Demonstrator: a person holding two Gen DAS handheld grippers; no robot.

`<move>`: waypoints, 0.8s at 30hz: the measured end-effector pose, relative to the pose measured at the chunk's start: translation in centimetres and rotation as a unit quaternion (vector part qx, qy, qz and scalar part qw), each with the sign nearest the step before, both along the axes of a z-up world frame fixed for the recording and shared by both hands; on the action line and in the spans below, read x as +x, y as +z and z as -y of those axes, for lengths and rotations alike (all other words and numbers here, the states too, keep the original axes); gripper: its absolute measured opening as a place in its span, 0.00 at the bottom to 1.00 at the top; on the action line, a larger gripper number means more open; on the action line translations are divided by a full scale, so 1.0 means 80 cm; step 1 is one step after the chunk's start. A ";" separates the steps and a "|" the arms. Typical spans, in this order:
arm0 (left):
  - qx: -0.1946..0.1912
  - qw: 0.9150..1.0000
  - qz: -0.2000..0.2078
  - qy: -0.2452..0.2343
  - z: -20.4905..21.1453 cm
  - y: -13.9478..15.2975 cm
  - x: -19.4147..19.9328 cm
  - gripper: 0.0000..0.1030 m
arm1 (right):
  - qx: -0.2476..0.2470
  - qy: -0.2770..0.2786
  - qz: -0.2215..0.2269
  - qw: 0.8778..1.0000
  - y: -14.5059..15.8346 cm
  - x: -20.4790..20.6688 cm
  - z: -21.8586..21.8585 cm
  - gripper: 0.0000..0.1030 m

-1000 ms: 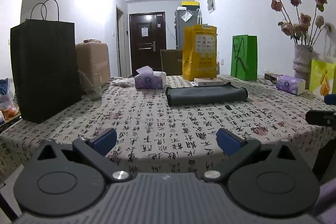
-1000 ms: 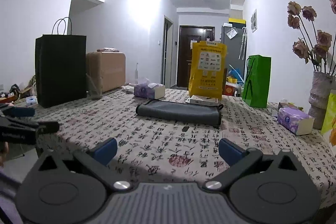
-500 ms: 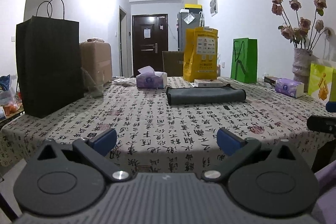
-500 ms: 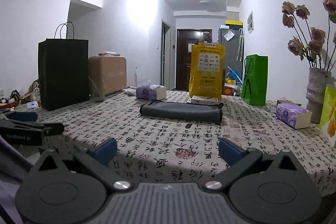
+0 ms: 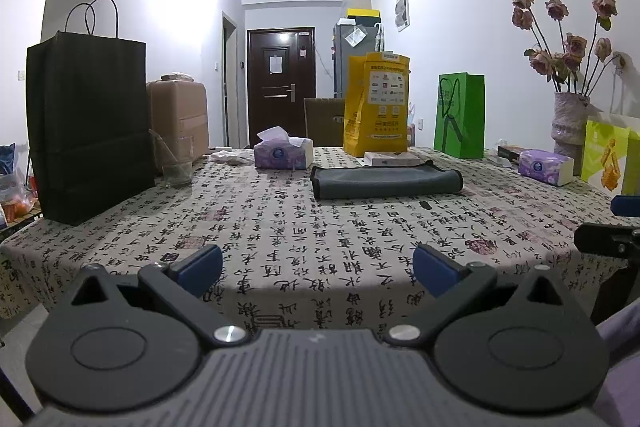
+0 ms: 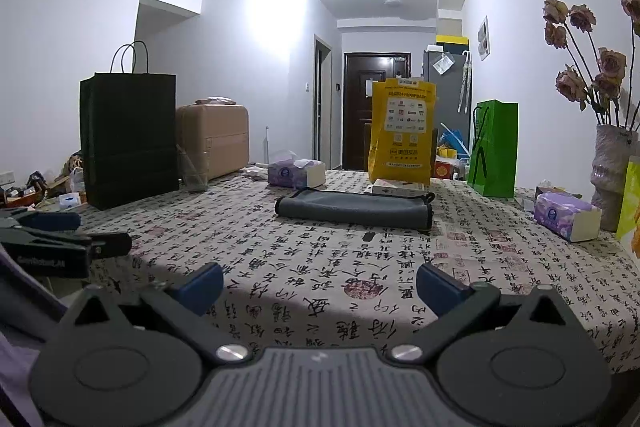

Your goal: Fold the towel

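Note:
A dark grey towel (image 5: 386, 181) lies folded into a long flat strip on the patterned tablecloth (image 5: 304, 239), far ahead of both grippers; it also shows in the right wrist view (image 6: 354, 211). My left gripper (image 5: 317, 269) is open and empty at the table's near edge. My right gripper (image 6: 319, 282) is open and empty, also at the near edge. Each gripper shows at the edge of the other's view: the right one (image 5: 612, 227) and the left one (image 6: 60, 239).
A black paper bag (image 5: 86, 131) and a glass (image 5: 176, 165) stand at left. A tissue box (image 5: 283, 154), yellow bag (image 5: 376, 109) and green bag (image 5: 460, 115) stand behind the towel. A vase of flowers (image 5: 570, 119) and another tissue pack (image 5: 545, 166) are at right.
Both grippers have drawn back and lowered slightly, away from the towel, toward the table's near edge. Both stay open. The towel has not moved.

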State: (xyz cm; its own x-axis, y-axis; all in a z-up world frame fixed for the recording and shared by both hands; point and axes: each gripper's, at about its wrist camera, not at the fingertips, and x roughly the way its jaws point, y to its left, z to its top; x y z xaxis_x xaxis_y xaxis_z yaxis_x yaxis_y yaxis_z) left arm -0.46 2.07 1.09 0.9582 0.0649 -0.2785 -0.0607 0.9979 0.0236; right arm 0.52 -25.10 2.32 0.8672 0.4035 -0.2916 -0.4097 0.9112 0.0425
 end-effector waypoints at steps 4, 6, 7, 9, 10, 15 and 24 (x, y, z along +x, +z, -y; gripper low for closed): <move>0.000 1.000 -0.001 -0.001 0.001 0.000 -0.001 1.00 | 0.001 0.001 -0.002 1.000 -0.001 0.000 0.000 1.00; 0.000 1.000 -0.001 -0.001 0.001 0.000 -0.001 1.00 | 0.001 0.003 -0.003 1.000 -0.001 0.000 -0.001 1.00; -0.001 1.000 -0.001 -0.001 0.001 -0.001 -0.001 1.00 | 0.002 0.005 -0.004 1.000 -0.002 0.000 -0.001 1.00; -0.001 1.000 -0.001 -0.001 0.001 0.000 -0.001 1.00 | 0.002 0.007 -0.005 1.000 -0.002 0.000 -0.002 1.00; -0.001 1.000 -0.001 -0.001 0.001 0.000 -0.001 1.00 | 0.002 0.007 -0.005 1.000 -0.002 0.001 -0.002 1.00; -0.001 1.000 -0.001 -0.001 0.002 0.000 0.000 1.00 | 0.003 0.008 -0.007 1.000 -0.002 0.001 -0.002 1.00; -0.002 1.000 -0.003 -0.004 0.002 0.000 0.001 1.00 | 0.004 0.008 -0.010 1.000 -0.003 0.002 -0.002 1.00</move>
